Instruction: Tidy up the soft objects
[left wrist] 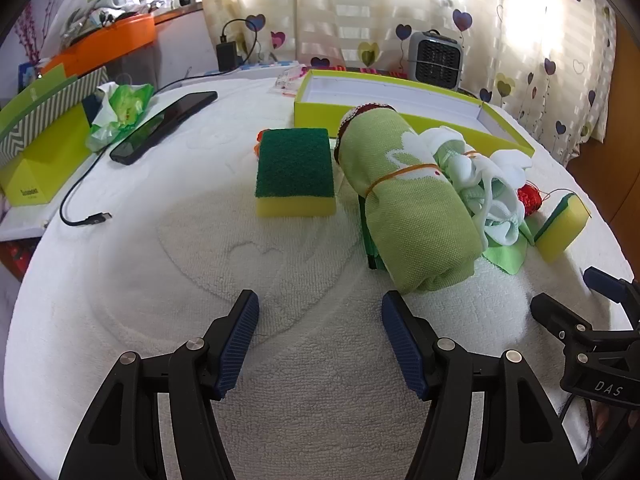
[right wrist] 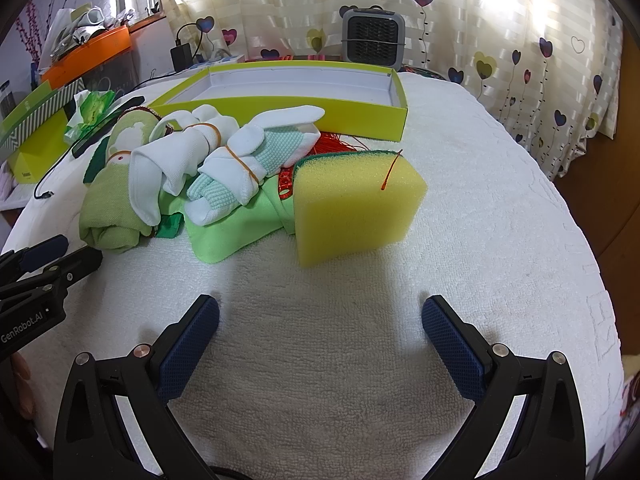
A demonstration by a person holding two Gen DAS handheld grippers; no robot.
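Note:
A heap of soft things lies on the white towel (left wrist: 160,280). In it are a rolled green towel (left wrist: 404,204) bound with a rubber band, bundled white and mint socks (right wrist: 216,160), a flat green cloth (right wrist: 224,232) and a red mesh scrubber (left wrist: 529,198). One yellow sponge with a green pad (left wrist: 295,172) lies flat left of the roll. A second yellow sponge (right wrist: 356,204) leans on the heap's right end. My left gripper (left wrist: 320,312) is open, short of the roll. My right gripper (right wrist: 320,314) is open and empty before the leaning sponge.
An open lime-green box (right wrist: 352,120) stands behind the heap. A black phone (left wrist: 164,126), a USB cable (left wrist: 86,218) and a crumpled green bag (left wrist: 120,112) lie at the left near a green carton (left wrist: 44,160). A small grey heater (right wrist: 374,38) is by the curtain.

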